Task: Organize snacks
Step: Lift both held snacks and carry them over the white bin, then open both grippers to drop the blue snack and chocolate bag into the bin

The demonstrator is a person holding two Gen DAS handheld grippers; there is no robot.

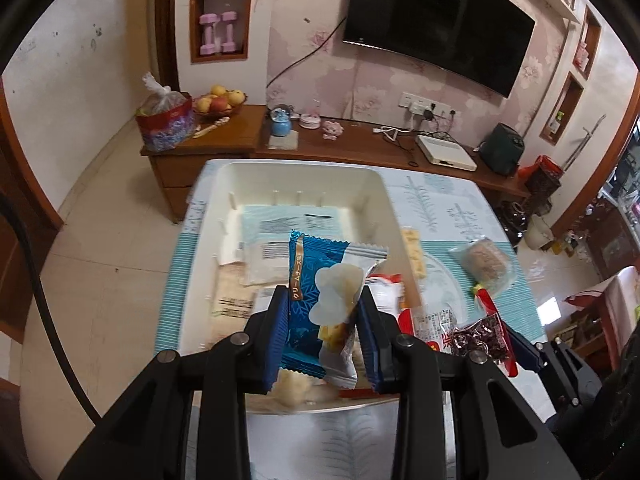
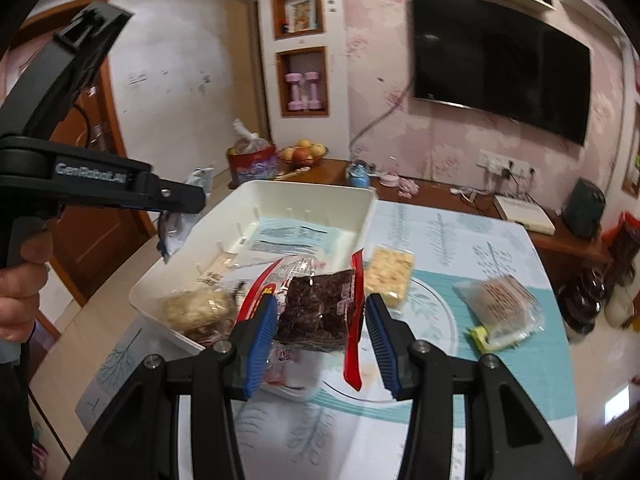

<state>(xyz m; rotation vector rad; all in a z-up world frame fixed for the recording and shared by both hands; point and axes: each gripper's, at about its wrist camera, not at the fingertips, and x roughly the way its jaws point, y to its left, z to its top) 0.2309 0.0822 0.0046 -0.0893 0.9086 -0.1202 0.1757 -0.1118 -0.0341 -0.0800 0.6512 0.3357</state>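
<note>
My left gripper (image 1: 323, 320) is shut on a blue snack packet (image 1: 308, 300) and holds it above the near end of the white bin (image 1: 304, 176). The bin holds several flat packets. My right gripper (image 2: 320, 320) is shut on a red-edged packet of dark dried fruit (image 2: 320, 308), held over the bin's near right corner (image 2: 256, 196); that packet also shows in the left wrist view (image 1: 484, 336). On the table lie a pale cracker bar (image 2: 390, 276) and a round cake in clear wrap (image 2: 504, 304). The left gripper shows in the right wrist view at far left (image 2: 172, 200).
The table (image 2: 480, 240) has a teal and white cloth. Behind it a wooden cabinet (image 1: 340, 144) carries a fruit bowl (image 1: 218, 102), a red bag (image 1: 166, 124), a white box and cables. A TV hangs on the wall.
</note>
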